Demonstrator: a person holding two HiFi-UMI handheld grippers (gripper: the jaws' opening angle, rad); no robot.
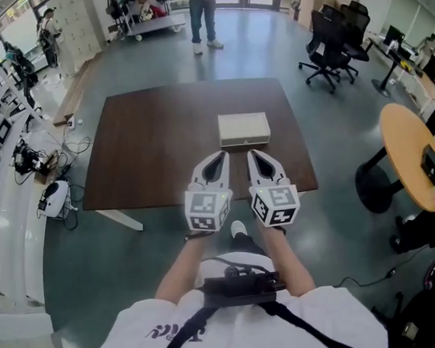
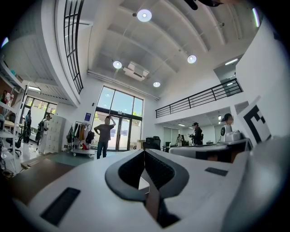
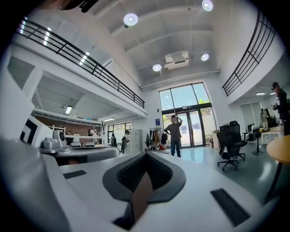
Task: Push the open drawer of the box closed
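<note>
A cream box (image 1: 244, 128) lies on the dark brown table (image 1: 153, 145), right of its middle and toward the near edge. Its front face looks flush from the head view; I cannot make out a drawer standing out. My left gripper (image 1: 220, 156) and right gripper (image 1: 251, 154) are held side by side just short of the box, over the table's near edge, not touching it. Both have their jaws together with nothing between them. The left gripper (image 2: 144, 152) and the right gripper (image 3: 146, 154) point level into the room in their own views, and the jaws hide most of the box.
Black office chairs (image 1: 335, 39) stand to the far right. A round yellow table (image 1: 415, 154) is at the right. A person (image 1: 204, 14) stands beyond the table's far edge near a cart (image 1: 153, 22). Equipment and cables (image 1: 37, 164) lie on the floor at the left.
</note>
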